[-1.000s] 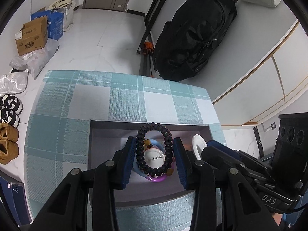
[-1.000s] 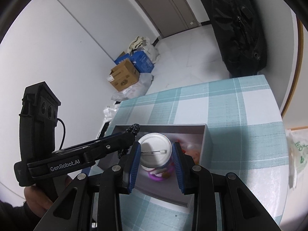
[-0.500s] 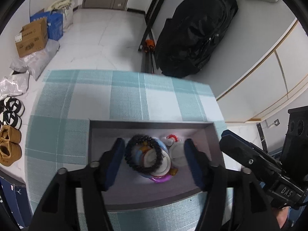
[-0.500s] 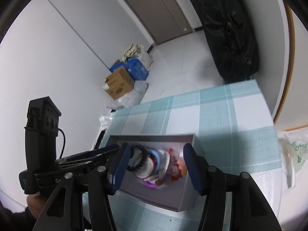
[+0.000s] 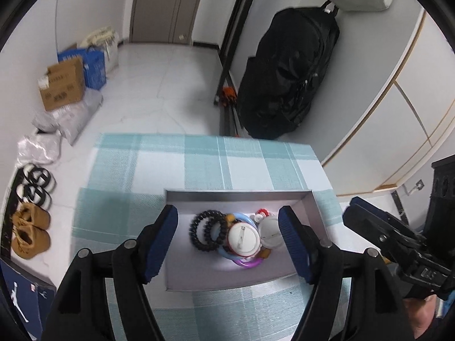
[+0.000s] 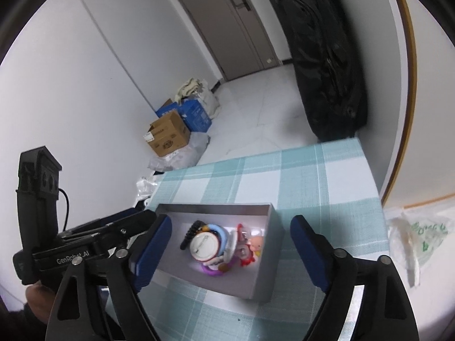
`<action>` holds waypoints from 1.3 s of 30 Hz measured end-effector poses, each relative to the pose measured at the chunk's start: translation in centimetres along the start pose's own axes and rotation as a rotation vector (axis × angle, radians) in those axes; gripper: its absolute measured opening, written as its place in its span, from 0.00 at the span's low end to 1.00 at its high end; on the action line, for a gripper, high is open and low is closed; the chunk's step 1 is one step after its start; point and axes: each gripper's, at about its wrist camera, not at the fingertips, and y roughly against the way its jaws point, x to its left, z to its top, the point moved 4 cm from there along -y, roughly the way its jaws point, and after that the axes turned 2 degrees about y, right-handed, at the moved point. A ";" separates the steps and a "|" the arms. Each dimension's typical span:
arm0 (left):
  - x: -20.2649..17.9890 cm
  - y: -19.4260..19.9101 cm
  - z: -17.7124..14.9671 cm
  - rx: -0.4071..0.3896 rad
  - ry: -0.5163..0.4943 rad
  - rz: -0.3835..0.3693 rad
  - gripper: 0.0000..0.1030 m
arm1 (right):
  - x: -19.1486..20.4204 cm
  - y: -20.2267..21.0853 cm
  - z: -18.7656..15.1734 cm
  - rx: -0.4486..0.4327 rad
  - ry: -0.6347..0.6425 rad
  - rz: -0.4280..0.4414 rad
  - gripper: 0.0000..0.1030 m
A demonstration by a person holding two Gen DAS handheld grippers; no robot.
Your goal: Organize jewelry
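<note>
the grey box sits on the checked worktop, just ahead of and below both sets of fingers. inside it, the black bead bracelet lies flat at the left of the pile, nearer the left gripper. the left gripper and right gripper are both opening, wide apart, holding nothing.
</note>
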 end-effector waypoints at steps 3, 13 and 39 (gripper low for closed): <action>-0.1 1.1 0.0 -0.059 -0.023 0.031 0.68 | 1.6 1.5 0.0 -0.058 0.077 0.011 0.96; -0.8 3.9 -1.5 -0.168 -0.082 0.064 0.69 | 3.5 3.5 -1.8 -0.097 0.168 0.000 1.00; -1.2 6.1 -4.3 -0.197 -0.070 0.117 0.76 | 3.0 5.2 -4.8 -0.093 0.172 -0.056 1.00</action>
